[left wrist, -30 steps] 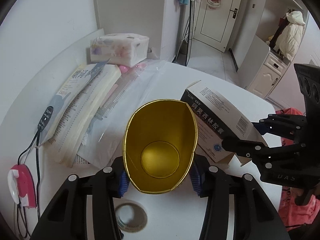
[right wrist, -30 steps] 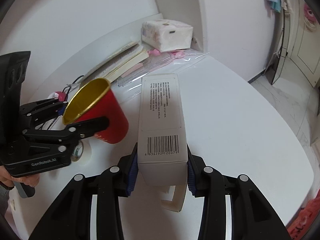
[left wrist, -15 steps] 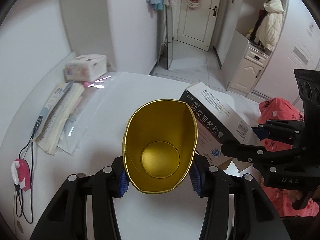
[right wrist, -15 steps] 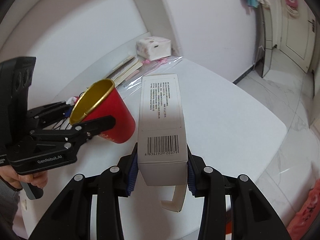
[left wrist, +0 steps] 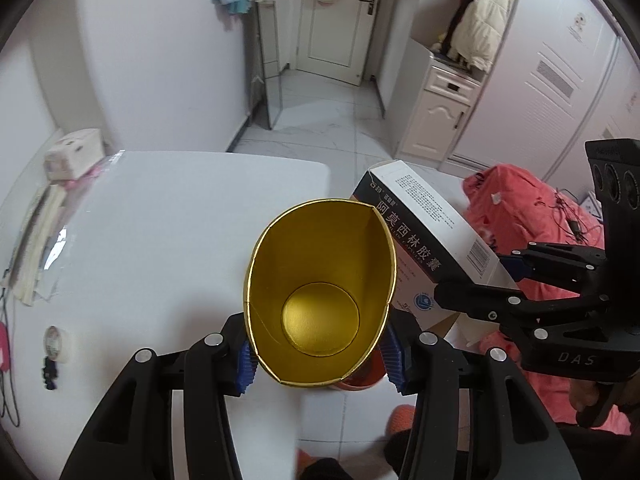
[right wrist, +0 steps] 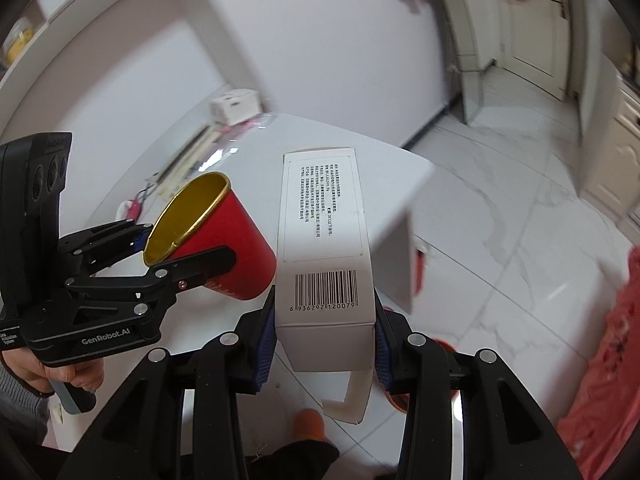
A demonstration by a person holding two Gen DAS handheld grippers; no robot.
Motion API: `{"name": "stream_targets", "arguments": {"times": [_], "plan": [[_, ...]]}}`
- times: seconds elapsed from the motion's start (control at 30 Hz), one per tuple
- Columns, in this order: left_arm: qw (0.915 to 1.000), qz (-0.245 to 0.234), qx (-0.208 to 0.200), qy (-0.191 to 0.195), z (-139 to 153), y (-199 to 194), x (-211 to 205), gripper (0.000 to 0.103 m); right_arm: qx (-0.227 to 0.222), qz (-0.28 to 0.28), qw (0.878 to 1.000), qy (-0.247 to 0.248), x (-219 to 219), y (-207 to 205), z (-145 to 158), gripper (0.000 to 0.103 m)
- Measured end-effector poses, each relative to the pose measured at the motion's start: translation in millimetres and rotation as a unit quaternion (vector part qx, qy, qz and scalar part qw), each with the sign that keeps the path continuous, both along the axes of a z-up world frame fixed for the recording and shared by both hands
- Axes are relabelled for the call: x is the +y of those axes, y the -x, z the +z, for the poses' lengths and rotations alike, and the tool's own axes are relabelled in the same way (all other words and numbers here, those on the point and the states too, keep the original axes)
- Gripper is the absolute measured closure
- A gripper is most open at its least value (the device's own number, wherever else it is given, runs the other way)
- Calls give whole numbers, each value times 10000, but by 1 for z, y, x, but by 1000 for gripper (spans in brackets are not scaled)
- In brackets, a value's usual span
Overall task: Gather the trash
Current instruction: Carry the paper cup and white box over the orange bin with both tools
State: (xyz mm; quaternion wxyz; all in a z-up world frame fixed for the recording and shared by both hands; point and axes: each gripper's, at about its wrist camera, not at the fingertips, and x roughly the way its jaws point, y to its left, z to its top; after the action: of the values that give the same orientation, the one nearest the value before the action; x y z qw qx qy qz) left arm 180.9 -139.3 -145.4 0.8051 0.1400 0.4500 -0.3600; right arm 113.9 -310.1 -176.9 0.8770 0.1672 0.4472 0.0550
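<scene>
My left gripper (left wrist: pixel 320 354) clamps the cup (left wrist: pixel 320 300), right gripper (right wrist: pixel 325 346) the box (right wrist: pixel 326 256); I'd carry both level toward a possible bin (right wrist: pixel 442 346) at 5 o'clock.

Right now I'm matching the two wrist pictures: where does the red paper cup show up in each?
Left wrist: the red paper cup sits bottom centre, gold inside facing the camera, squeezed between that gripper's jaws.
Right wrist: the cup is left of centre, tilted, red outside showing.
Shared landmark: the white medicine box, right beside the cup in both.
</scene>
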Motion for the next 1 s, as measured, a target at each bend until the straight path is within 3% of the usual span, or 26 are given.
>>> {"name": "stream_targets", "arguments": {"times": [0.17,0.43,1.0], "plan": [[9994,-294,188,-71,-19,17,-41,51,199,-336,9992,-51,-37,34,-17,62],[9958,-585,616,-339,-71,29,-93,51,683,-890,9935,-197,-82,54,-77,62],[9792,-476,1672,-1045,-226,12,-132,50,1890,-1394,9710,-455,-105,30,-272,62]]}}
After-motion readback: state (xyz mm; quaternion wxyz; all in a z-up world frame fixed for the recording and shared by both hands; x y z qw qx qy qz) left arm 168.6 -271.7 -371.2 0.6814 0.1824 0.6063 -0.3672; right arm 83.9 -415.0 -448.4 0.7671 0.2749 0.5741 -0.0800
